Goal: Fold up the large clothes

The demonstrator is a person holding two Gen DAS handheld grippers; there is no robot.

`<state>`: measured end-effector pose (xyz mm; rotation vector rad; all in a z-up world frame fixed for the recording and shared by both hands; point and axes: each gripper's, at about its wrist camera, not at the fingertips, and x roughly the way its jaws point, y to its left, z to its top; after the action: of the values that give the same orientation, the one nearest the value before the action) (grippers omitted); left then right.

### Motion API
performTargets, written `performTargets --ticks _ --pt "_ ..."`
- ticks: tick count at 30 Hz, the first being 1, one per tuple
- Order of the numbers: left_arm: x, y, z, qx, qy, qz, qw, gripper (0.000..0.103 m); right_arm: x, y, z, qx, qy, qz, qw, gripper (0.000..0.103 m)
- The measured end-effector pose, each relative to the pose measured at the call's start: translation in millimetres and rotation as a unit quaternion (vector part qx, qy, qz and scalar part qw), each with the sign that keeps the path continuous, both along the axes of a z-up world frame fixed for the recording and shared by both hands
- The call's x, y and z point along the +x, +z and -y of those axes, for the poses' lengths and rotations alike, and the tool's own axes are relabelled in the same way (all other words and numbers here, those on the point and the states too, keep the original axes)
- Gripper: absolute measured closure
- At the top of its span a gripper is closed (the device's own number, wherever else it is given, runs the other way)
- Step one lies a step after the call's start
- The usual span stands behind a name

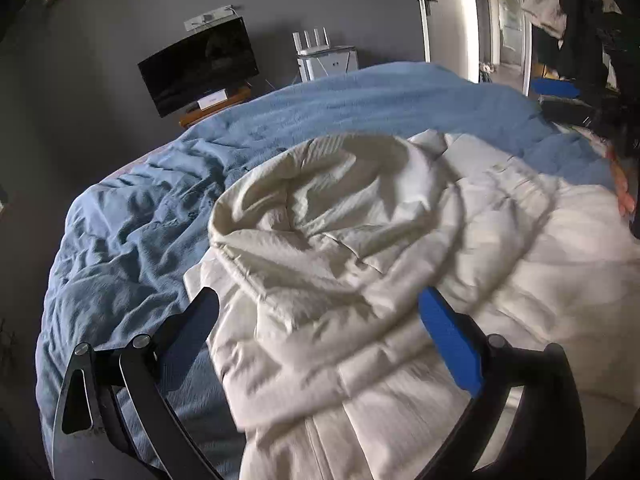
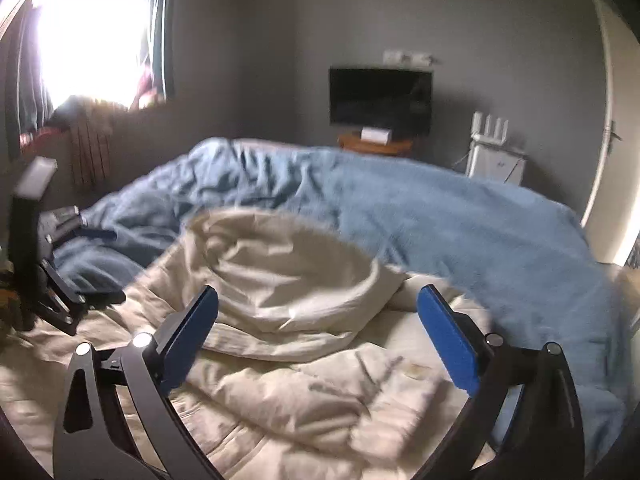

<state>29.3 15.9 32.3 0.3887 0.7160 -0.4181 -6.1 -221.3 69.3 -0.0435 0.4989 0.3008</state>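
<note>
A large cream padded coat lies rumpled on a blue bedspread, its hood bunched up toward the far side. In the left wrist view my left gripper hangs just above the coat, open wide, with nothing between its blue pads. The right wrist view shows the same coat and hood below my right gripper, which is also open and empty. The left gripper's black frame shows at the left edge over the coat.
The bed fills most of the room. Beyond it a dark screen stands on a wooden stand, beside a white unit with a router. A bright window is at left, a white door at right. A person's hand rests at the coat's right edge.
</note>
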Motion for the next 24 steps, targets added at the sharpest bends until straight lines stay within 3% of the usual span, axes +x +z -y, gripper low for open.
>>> performTargets --ticks 6,8,11,14,20,24 --pt "-38.4 15.7 -17.2 -0.002 0.04 -0.029 0.9988 0.007 -57.4 29.0 46.6 0.026 -0.047 0.001 0.999 0.007" --pt "-51.8 21.4 -25.2 -0.014 0.044 -0.037 0.9983 0.007 -73.1 23.3 54.3 0.026 -0.036 -0.025 0.999 0.007" --pt "-66.0 26.9 -35.4 -0.013 0.057 -0.041 0.9975 0.007 -92.4 9.5 55.0 -0.021 -0.027 -0.066 0.997 0.007" --pt "-75.6 29.9 -49.9 -0.02 0.078 -0.058 0.9951 0.007 -109.9 -6.2 60.9 -0.036 -0.023 -0.12 0.992 0.007" --pt "-96.9 16.1 -88.1 -0.046 0.129 -0.116 0.9837 0.007 -142.2 -23.5 85.2 -0.017 -0.027 -0.204 0.979 0.008" --pt "-116.9 8.4 -103.9 -0.065 0.144 -0.146 0.9767 0.013 -161.4 -25.8 97.5 -0.024 -0.043 -0.225 0.973 0.008"
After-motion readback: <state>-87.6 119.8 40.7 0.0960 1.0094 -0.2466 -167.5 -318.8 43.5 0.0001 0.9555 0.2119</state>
